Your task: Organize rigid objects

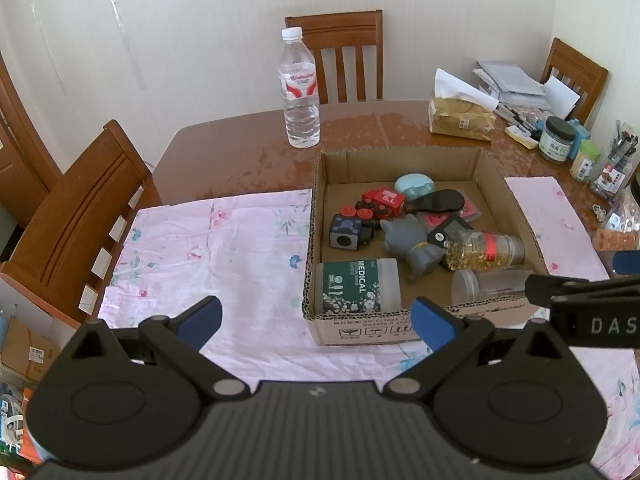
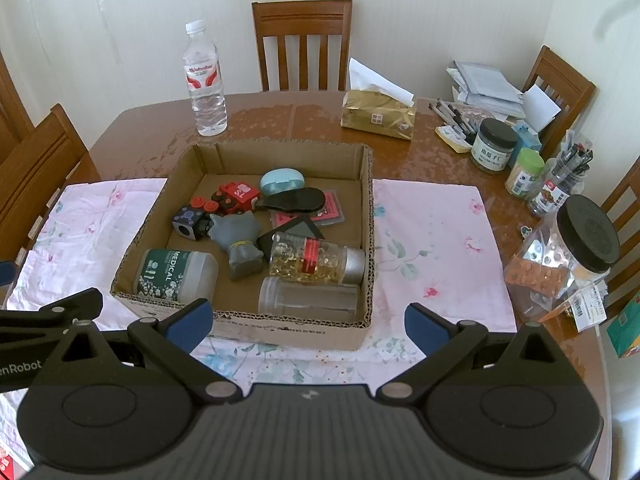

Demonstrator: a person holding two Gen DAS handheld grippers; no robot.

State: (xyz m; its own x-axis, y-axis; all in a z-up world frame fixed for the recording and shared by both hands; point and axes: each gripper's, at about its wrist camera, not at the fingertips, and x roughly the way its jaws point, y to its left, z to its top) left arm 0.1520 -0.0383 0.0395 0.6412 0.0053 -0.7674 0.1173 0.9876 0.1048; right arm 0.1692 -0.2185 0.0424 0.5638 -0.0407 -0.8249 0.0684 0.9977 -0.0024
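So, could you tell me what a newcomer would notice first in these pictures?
Probably the open cardboard box in the middle of the table, sitting on a pink floral cloth and packed with small things: a grey cat figure, a capsule bottle lying on its side. Behind it a water bottle stands upright. Both grippers hover open, empty.

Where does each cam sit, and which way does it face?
Left wrist: on the left gripper, open, looking across the cardboard box from its near-left; the right gripper's finger shows at right.
Right wrist: on the right gripper, open, facing the box head-on; the left gripper's finger shows at left.
Shared: box, water bottle, tissue pack.
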